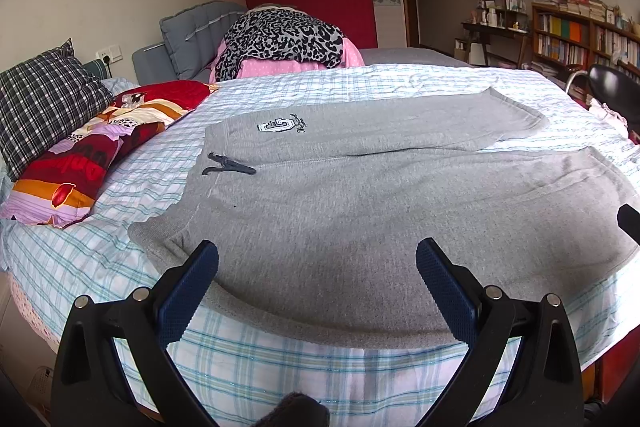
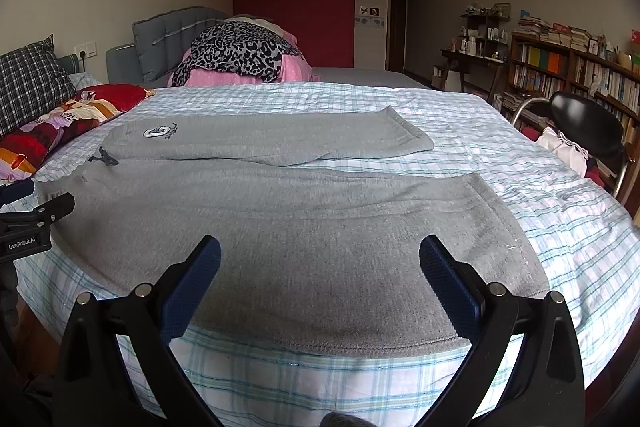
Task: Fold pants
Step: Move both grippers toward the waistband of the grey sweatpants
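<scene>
**Left wrist view: grey pants lie spread on plaid bed as two claws hover wide apart**

Left wrist view shows the grey pants (image 1: 360,211) lying flat across a bed (image 1: 280,367) covered in a blue-and-white plaid sheet, waistband to the left and both legs running right. The near leg fills the foreground; the far leg lies apart from it at the cuffs, bearing a white letter logo (image 1: 276,127) near the waist. A dark drawstring (image 1: 228,165) rests at the waistband. The left gripper (image 1: 316,267) hangs over the near edge of the pants, its blue-padded fingers spread wide with nothing between them.

In the right wrist view, the right gripper (image 2: 320,263) sits further right along the same near leg, also over its near edge, fingers likewise parted and empty. The near cuff ends just right of this claw. The left gripper's black body shows at the left edge of this view, beside the waistband.

At the far left, a checked pillow (image 1: 44,103) and a red patterned pillow (image 1: 80,163) rest on the sheet. Behind the bed a leopard-print cloth (image 1: 280,39) is heaped over pink fabric. A bookshelf (image 2: 576,75) lines the right wall, and a black chair (image 2: 584,123) stands beside the bed's right edge.
</scene>
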The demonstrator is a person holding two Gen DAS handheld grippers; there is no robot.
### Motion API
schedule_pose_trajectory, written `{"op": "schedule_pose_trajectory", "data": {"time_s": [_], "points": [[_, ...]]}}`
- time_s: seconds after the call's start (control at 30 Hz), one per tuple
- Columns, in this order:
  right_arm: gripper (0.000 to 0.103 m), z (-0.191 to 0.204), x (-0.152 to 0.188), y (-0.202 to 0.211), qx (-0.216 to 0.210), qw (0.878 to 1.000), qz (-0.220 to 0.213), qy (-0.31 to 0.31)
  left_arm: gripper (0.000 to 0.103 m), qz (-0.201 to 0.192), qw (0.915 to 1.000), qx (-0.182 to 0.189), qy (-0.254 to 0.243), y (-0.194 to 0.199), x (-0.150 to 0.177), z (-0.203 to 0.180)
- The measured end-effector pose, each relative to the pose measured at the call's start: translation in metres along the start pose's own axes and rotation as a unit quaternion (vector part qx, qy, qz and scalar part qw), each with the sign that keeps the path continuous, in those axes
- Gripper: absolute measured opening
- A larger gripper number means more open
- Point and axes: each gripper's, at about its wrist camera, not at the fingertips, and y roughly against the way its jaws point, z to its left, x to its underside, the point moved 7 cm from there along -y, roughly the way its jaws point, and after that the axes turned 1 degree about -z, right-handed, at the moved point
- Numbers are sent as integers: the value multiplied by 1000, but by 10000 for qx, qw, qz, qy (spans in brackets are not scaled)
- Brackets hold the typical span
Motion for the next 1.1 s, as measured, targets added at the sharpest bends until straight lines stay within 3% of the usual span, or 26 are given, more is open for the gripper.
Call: {"op": "schedule_pose_trajectory", "data": {"time_s": [0.83, 1.1], "points": [[101, 8, 6, -20, 1, 9996, 292, 60, 98, 190, 9998, 43, 23, -14, 9, 2], [101, 5, 12, -42, 73, 9976, 686, -78, 98, 227, 9997, -51, -11, -23, 6, 9]]}}
